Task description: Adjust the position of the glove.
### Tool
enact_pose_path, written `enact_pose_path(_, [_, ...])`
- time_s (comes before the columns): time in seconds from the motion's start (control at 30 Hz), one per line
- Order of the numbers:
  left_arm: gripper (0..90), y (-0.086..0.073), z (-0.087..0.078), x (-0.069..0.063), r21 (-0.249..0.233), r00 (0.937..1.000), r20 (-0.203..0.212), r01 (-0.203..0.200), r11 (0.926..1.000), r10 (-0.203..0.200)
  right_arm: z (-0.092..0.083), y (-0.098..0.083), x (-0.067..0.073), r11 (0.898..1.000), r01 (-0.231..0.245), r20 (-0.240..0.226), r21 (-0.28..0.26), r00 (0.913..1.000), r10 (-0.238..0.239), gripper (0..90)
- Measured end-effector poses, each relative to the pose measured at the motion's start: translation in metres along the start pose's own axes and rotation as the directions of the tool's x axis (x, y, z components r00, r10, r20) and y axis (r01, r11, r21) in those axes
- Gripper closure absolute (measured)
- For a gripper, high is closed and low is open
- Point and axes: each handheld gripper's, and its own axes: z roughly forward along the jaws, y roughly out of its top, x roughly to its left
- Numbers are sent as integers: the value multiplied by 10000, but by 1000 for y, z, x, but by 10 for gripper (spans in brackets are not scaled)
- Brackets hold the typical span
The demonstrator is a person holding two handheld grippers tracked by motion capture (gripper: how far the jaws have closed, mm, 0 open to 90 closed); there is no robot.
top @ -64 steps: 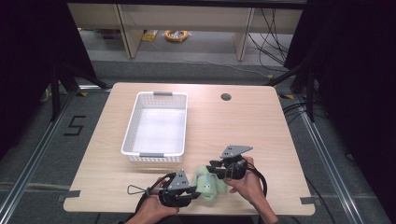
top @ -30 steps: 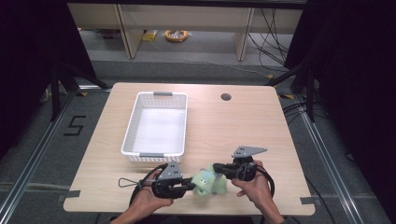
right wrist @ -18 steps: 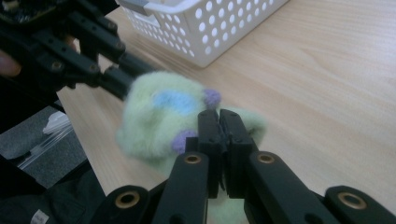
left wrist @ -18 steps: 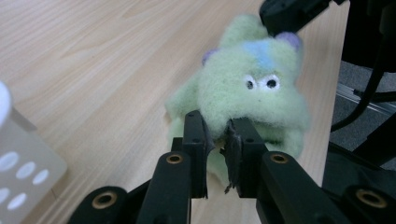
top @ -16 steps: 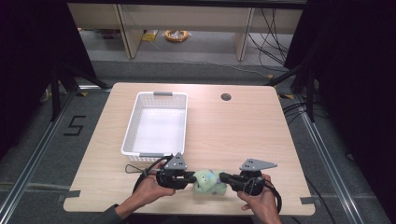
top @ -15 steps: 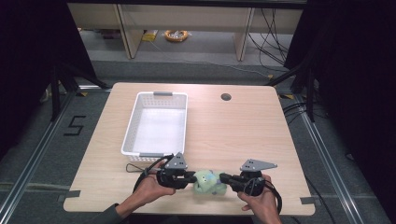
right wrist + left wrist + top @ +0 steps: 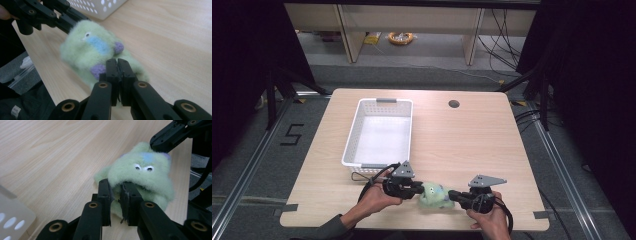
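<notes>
A fluffy green plush toy (image 7: 433, 195) with white eyes, a blue patch and purple bumps lies near the front edge of the wooden table (image 7: 472, 140). My left gripper (image 7: 418, 189) comes from the toy's left and is shut on a pinch of its fur, seen close in the left gripper view at the toy (image 7: 140, 175) between the jaws of the left gripper (image 7: 117, 195). My right gripper (image 7: 452, 196) comes from the right and is shut on the toy's other side; in the right gripper view the right gripper (image 7: 117, 65) pinches the toy (image 7: 95, 50).
A white perforated basket (image 7: 379, 132) stands behind the left hand, its near rim close to the left gripper's cable. A round cable hole (image 7: 454, 104) sits at the back of the table. The basket's corner (image 7: 100, 7) lies beyond the toy.
Both hands have come down and toward the table's front edge with the toy stretched between them; the toy now rests lower, near the tabletop. Both grips are unchanged.
</notes>
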Motion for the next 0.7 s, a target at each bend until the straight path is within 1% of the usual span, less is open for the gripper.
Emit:
enact_pose_path(0.03, [802, -1, 0, 2, -29, 10000, -8, -48, 10000, 48, 0, -1, 0, 9999, -51, 78, 120, 10000, 50, 883])
enact_pose_path(0.07, [796, -2, 0, 5, -55, 10000, -33, -68, 10000, 68, 1, -1, -1, 9998, -126, -39, 127, 9999, 126, 883])
enact_pose_path(0.1, [793, -2, -1, 6, -80, 9999, -17, 120, 9999, -120, 0, -1, 0, 9997, -191, 107, 122, 9998, 190, 883])
enact_pose_path(0.13, [792, -4, -1, 7, -47, 9997, -43, 259, 9997, -259, -1, -1, -3, 9998, 184, 243, 34, 9995, -185, 883])
enact_pose_path(0.17, [785, -5, -2, 7, -101, 9990, -16, 439, 9990, -439, 0, -2, -4, 9999, 133, 231, 84, 9996, -135, 882])
enact_pose_path(0.2, [780, -6, -3, 8, -81, 9994, 23, 351, 9994, -350, 0, -2, -3, 9999, 26, 190, 128, 9998, -29, 882])
enact_pose_path(0.23, [776, -7, -5, 8, -28, 9997, -3, 261, 9997, -261, 0, -2, -3, 9999, 25, 158, 138, 9999, -27, 880])
enact_pose_path(0.27, [770, -8, -6, 8, -91, 9994, 77, 327, 9994, -326, 1, -2, -3, 10000, -22, 28, 86, 10000, 21, 878])
enact_pose_path(0.3, [761, -9, -8, 7, -123, 9986, 63, 531, 9985, -530, 1, -2, -3, 9999, -45, 78, 146, 10000, 44, 876])
enact_pose_path(0.33, [745, -10, -10, 6, -215, 9982, 83, 601, 9980, -599, 1, -2, -1, 9998, -199, 49, 95, 9998, 199, 874])
enact_pose_path(0.37, [739, -11, -13, 6, -204, 9979, 97, 635, 9978, -633, 1, -2, -3, 10000, 40, 119, 45, 9999, -40, 871])
enact_pose_path(0.4, [731, -13, -16, 6, -250, 9971, 56, 757, 9968, -756, 1, -2, -3, 10000, 88, 198, -15, 9998, -88, 868])
enact_pose_path(0.43, [721, -14, -19, 5, -309, 9951, 43, 990, 9946, -989, 1, -2, -3, 10000, 69, 247, 28, 9997, -70, 865])
enact_pose_path(0.47, [688, -14, -22, 5, -423, 9934, 90, 1144, 9925, -1141, 0, -2, -3, 10000, 12, 252, 83, 9997, -15, 859])
enact_pose_path(0.5, [659, -15, -25, 4, -498, 9912, 95, 1323, 9900, -1320, 1, -2, -3, 10000, 27, 167, -49, 9999, -26, 847])
enact_pose_path(0.53, [629, -16, -27, 3, -680, 9876, 298, 1556, 9855, -1539, 0, -2, -3, 9999, 54, 159, -103, 9999, -53, 833])
enact_pose_path(0.57, [608, -16, -29, 1, -715, 9860, 308, 1658, 9836, -1640, -1, -1, -3, 9999, 92, 151, -95, 9998, -91, 819])
enact_pose_path(0.6, [594, -16, -30, 0, -820, 9860, 467, 1634, 9832, -1600, -1, -1, 0, 9997, -228, 175, -106, 9996, 230, 810])
enact_pose_path(0.63, [559, -15, -30, -2, -840, 9830, 433, 1814, 9798, -1783, -1, 0, -3, 9997, 57, 301, -247, 9995, -49, 787])
enact_pose_path(0.67, [523, -15, -31, -6, -800, 9774, 394, 2104, 9743, -2078, -1, 0, -3, 9998, -59, 285, -188, 9996, 64, 747])
enact_pose_path(0.7, [478, -14, -31, -7, -689, 9774, 385, 2102, 9752, -2079, -3, 0, -3, 9998, -74, 612, -182, 9981, 85, 711])
